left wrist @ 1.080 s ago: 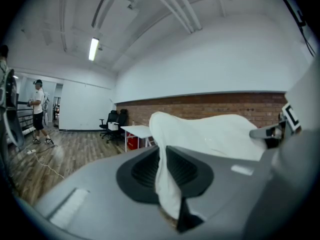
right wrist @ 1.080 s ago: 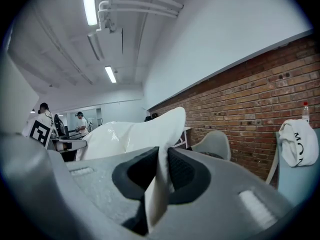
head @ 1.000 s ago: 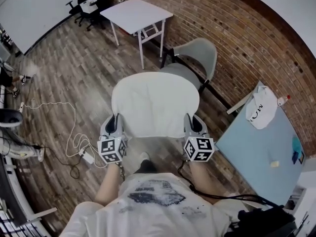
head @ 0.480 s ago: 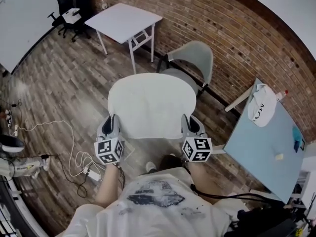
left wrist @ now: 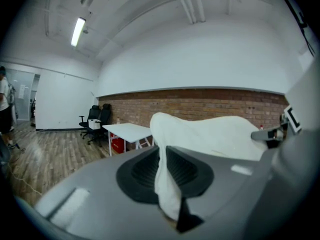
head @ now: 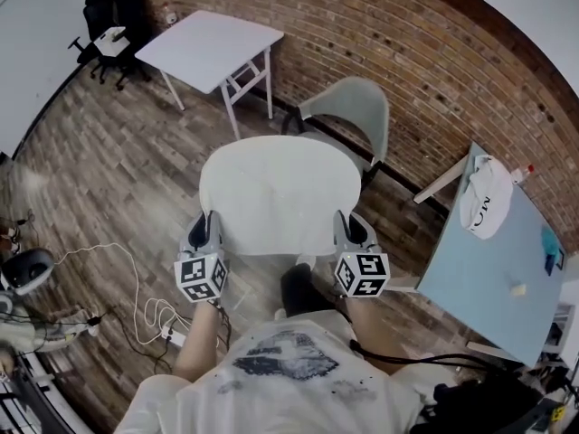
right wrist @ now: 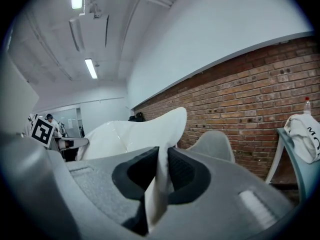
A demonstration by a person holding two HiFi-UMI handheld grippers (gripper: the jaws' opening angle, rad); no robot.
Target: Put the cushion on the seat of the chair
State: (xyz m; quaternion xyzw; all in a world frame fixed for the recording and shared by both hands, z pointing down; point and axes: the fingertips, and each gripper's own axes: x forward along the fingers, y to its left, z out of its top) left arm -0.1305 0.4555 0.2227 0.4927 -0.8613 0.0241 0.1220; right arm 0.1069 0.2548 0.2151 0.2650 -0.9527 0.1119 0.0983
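A white cushion [head: 279, 193] hangs flat in the air between my two grippers, in front of the person. My left gripper [head: 208, 224] is shut on its left edge; the cloth [left wrist: 167, 184] is pinched between the jaws. My right gripper [head: 348, 226] is shut on its right edge, with the fabric [right wrist: 160, 184] squeezed between its pads. The grey chair [head: 353, 107] stands beyond the cushion by the brick wall, its back showing and its seat mostly hidden by the cushion. In the right gripper view the chair [right wrist: 212, 144] appears past the cushion.
A white table [head: 208, 48] stands at the back left, black office chairs [head: 109, 21] beyond it. A blue-grey table [head: 493, 269] with a white cap [head: 487, 208] is at the right. Cables [head: 136, 278] lie on the wood floor at the left.
The person has walked forward with the cushion held in both grippers; the chair and the tables have come nearer. Both grips are unchanged.
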